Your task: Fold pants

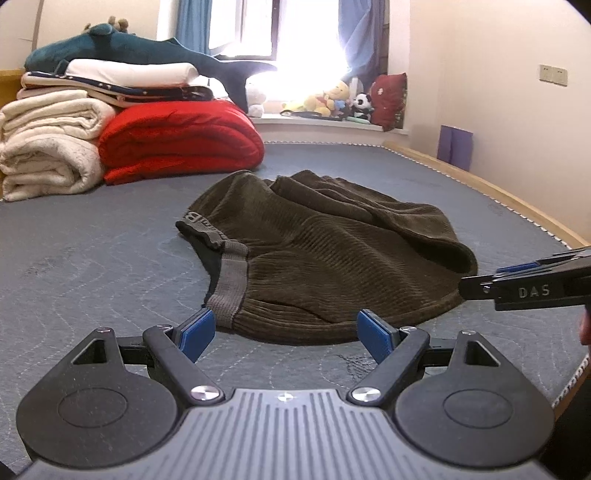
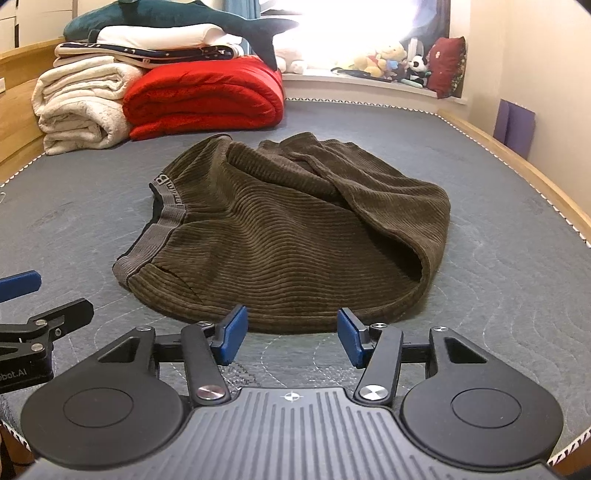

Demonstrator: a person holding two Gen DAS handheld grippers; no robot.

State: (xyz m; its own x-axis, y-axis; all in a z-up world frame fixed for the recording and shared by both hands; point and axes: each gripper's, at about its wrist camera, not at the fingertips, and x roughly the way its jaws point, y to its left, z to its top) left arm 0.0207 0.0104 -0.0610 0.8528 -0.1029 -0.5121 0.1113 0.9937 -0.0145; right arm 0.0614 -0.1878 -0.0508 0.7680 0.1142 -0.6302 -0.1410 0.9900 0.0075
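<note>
The pants (image 2: 291, 229), brown corduroy with a grey elastic waistband (image 2: 147, 243), lie bunched in a rough heap at the centre of both views, on the grey quilted mattress (image 2: 517, 295) of a bed. The waistband sits at the left side of the heap in both frames, with pale lettering on its farther stretch; the cloth rises into loose folds toward the upper right of the heap.

In the left wrist view, the left claw (image 1: 283, 334) fills the bottom of the frame, its jaws spread wide with blue pads on either side. Nothing is between them; the near hem of the pants lies just beyond the tips, over bare mattress. At the right edge of that frame the right claw (image 1: 476, 286) reaches in beside the pants' lower right corner.

In the right wrist view, the right claw (image 2: 291, 334) stands partly open, narrower than the left, and holds nothing; the near edge of the pants lies just ahead of its blue pads. The left claw (image 2: 22, 288) shows at the left edge of this frame, apart from the cloth.

At the upper left of both frames sit a red folded blanket (image 2: 207, 99), cream blankets (image 2: 81, 107) and a dark teal plush shark (image 2: 177, 14). Soft toys (image 2: 391, 59) line the bright windowsill at the upper right.
</note>
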